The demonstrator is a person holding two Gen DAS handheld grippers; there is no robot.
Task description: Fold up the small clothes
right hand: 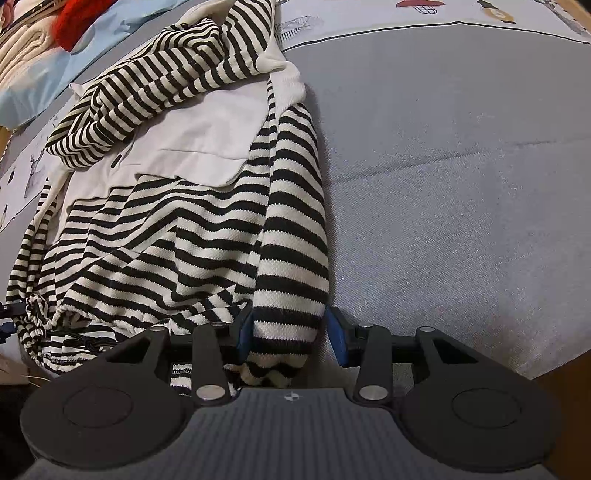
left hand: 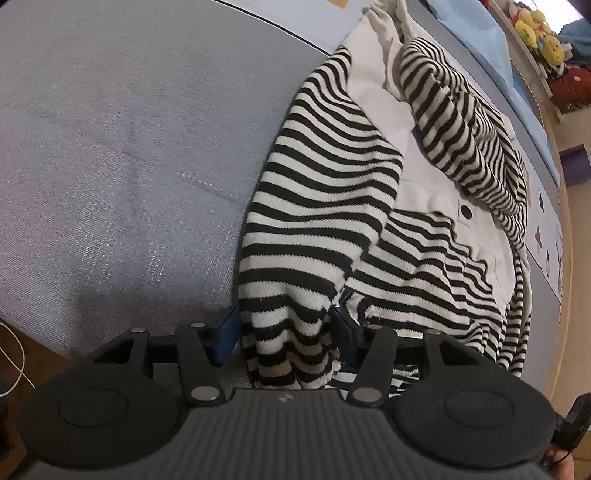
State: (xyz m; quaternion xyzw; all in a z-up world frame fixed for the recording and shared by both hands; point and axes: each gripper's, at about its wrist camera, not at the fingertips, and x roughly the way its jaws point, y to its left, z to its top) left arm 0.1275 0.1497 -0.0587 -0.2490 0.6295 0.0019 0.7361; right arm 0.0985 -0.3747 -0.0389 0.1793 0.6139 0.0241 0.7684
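A black-and-white striped garment with white panels lies crumpled on a grey-blue bed surface. My left gripper has its blue-padded jaws around a bunched striped edge of it, near the bed's front edge. In the right wrist view the same striped garment spreads to the left. My right gripper has its blue jaws around a striped sleeve-like fold that runs straight away from it. A small gap shows beside the right pad. A black button sits on the white panel.
Grey-blue bedding stretches right of the garment. A printed sheet border runs along the far side. Light blue fabric, a red item and stuffed toys lie beyond. A wooden floor with a white cable is at lower left.
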